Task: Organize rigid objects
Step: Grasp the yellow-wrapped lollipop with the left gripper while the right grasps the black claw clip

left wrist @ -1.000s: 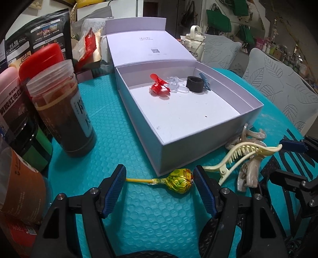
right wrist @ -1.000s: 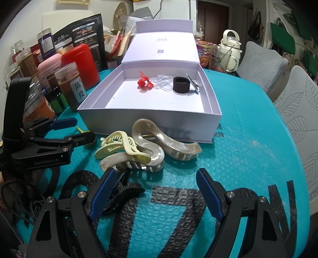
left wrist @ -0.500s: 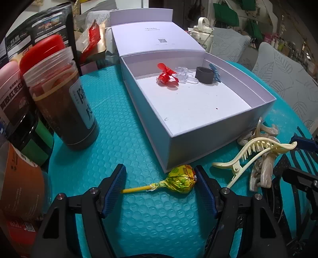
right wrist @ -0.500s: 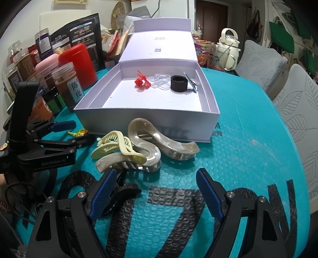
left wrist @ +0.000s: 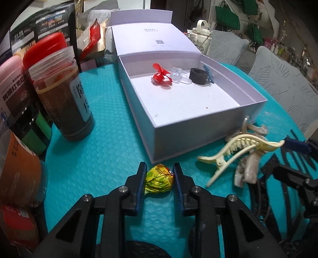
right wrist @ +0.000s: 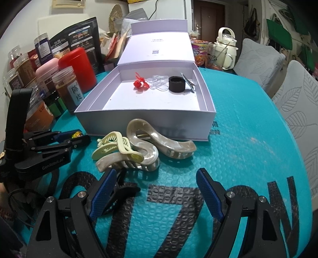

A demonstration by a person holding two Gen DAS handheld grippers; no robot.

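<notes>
1. The left tongs (left wrist: 158,179) have just closed on the wrapped lollipop (left wrist: 159,178), just in front of the near corner of the white box (left wrist: 198,139).
2. The right tongs (right wrist: 154,191) gape empty before the hair claws (right wrist: 143,146).
3. Likely next: lift the lollipop into the box.

Table (right wrist: 248,123): covered by a teal bubble-textured mat with black lettering. Chairs (right wrist: 298,95): grey, leaf-embossed upholstery, at the right side. Door (right wrist: 206,17): dark brown, in the far wall. Green bags (left wrist: 226,13): hanging at the upper right. Wall (right wrist: 25,12): pale, at the upper left.
</notes>
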